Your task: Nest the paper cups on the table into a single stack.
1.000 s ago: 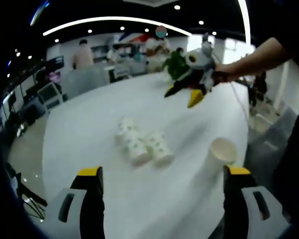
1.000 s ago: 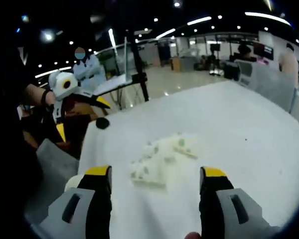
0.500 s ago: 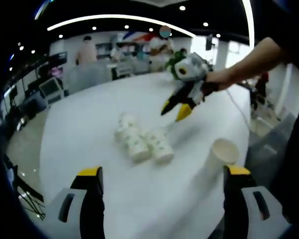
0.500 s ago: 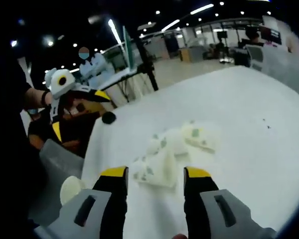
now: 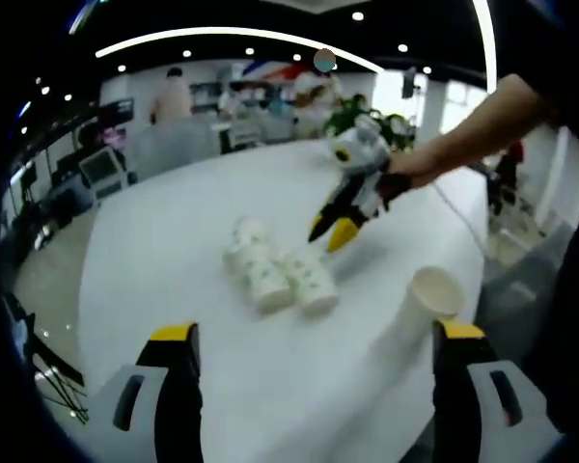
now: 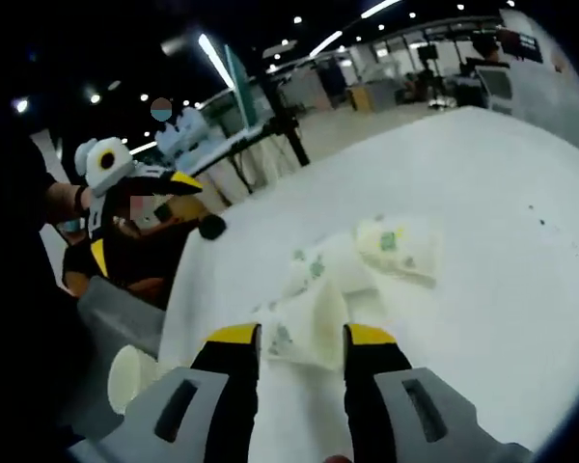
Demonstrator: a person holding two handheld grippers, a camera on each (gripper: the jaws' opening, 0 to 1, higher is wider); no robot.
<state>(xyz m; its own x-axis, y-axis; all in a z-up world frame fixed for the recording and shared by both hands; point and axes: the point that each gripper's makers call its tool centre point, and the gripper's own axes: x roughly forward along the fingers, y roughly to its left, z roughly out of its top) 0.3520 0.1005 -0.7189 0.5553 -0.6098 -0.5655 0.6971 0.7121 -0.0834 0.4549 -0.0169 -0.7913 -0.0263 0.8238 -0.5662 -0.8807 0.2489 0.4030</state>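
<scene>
1. Left gripper view: the left gripper [image 5: 317, 333] has its two yellow-tipped grey jaws spread wide at the bottom of the frame, with nothing between them.
2. A round white table [image 5: 174, 251] with a smooth, matte top fills the middle of this view. Three paper cups [image 5: 275, 273] lie on their sides in a tight cluster near its centre, touching one another. They are white tapered cones of thin paper with small green printed marks.
3. A fourth paper cup, the plain cup [image 5: 428, 299], stands upright near the table's right edge, well apart from the cluster, its round open mouth facing up.
4. The right gripper [image 5: 330, 231] comes in from the right in a person's hand [image 5: 398, 179]. Its black-and-yellow jaws are close together and point down at the cluster, the tips just beside the nearest lying cup. I cannot tell whether they touch it.
5. Right gripper view: the right gripper's [image 6: 301, 338] yellow tips stand narrowly apart, and the nearest lying cup [image 6: 307, 323] sits right at the gap. The picture is too blurred to show whether the jaws grip it, so its hold cannot be told.
6. The other lying cups [image 6: 391, 246] spread beyond it on the white top. The left gripper [image 6: 140, 207] shows at the left, and the upright cup's rim [image 6: 127, 374] shows low at the left.
</scene>
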